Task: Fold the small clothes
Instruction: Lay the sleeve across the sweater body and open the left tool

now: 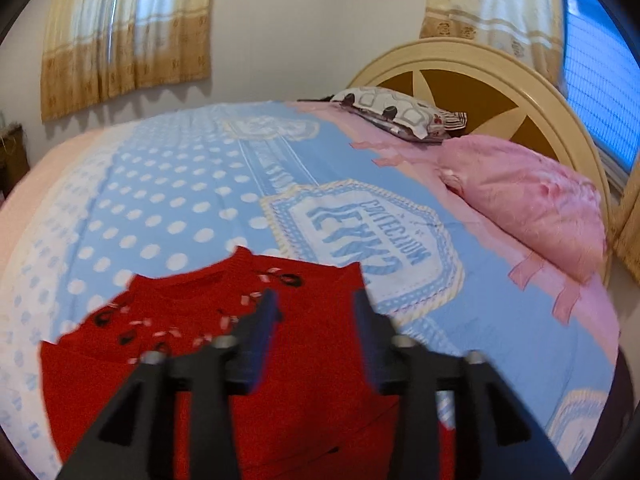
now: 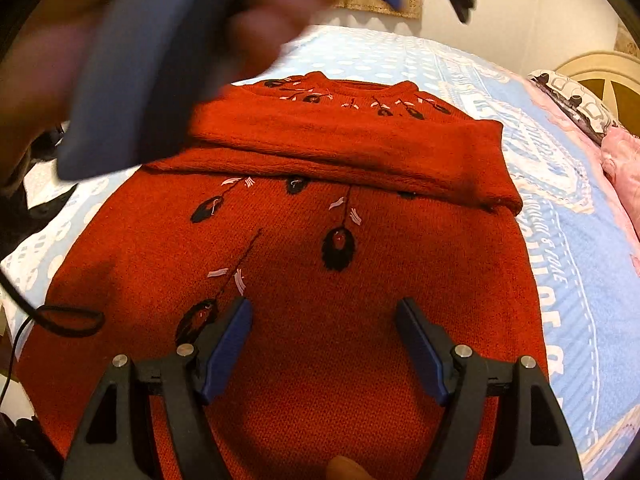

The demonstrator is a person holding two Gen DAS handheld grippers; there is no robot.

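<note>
The red sweater [image 2: 320, 240] lies flat on the bed [image 1: 180, 200], front up, and we judge the folding about halfway. Both sleeves seem to be laid across the chest in one thick band [image 2: 352, 148] just below the neckline, though how they overlap we cannot tell. What is left, by our reading, is bringing the hem up over the body.

Our left gripper [image 1: 316, 312] hangs above the sweater's upper part, jaws partly open with nothing between them. Our right gripper [image 2: 324, 320] hovers over the lower body, jaws spread wide, also holding nothing.

Counting: one sweater, one folded band, two grippers, one pink pillow [image 1: 528, 200] and one patterned pillow [image 1: 396, 112] at the headboard [image 1: 500, 64], two curtains [image 1: 124, 36].
</note>
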